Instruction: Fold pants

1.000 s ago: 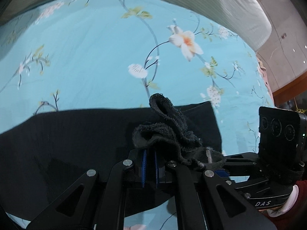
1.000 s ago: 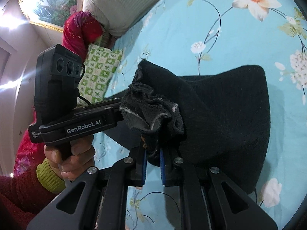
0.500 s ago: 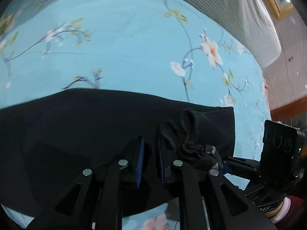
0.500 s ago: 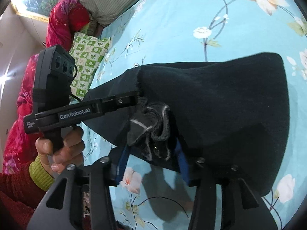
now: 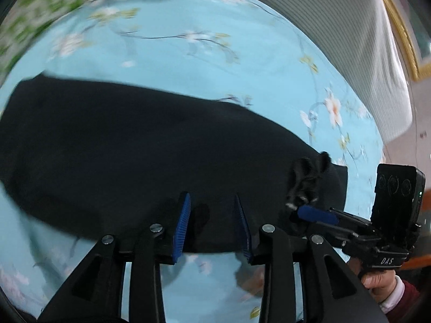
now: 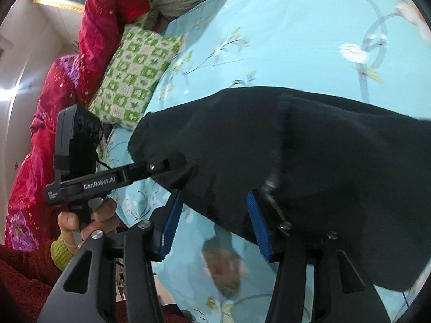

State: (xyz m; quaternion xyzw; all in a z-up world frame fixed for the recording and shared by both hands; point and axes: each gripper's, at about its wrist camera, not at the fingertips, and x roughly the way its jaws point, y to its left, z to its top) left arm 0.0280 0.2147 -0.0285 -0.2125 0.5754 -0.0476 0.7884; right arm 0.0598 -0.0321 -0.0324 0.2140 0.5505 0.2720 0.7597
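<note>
On the floral blue bedsheet (image 5: 188, 62) lies one pair of black pants (image 5: 134, 148), folded flat. Two grippers – left gripper (image 5: 212, 226) and right gripper (image 6: 212, 226) – have just been opening; both stand apart, holding nothing. One green pillow (image 6: 134, 72) sits beyond.

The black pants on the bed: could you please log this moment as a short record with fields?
garment: black pants, lying folded on the sheet
surface: light blue floral bedsheet
left gripper: fingers apart, just been opening, nothing between them, poised over the near edge of the pants
right gripper: fingers apart, just been opening, at the pants' near edge, not pressing it
bunched hem: loose by the right gripper's blue pad in the left wrist view
background: green checked pillow, red quilt
</note>
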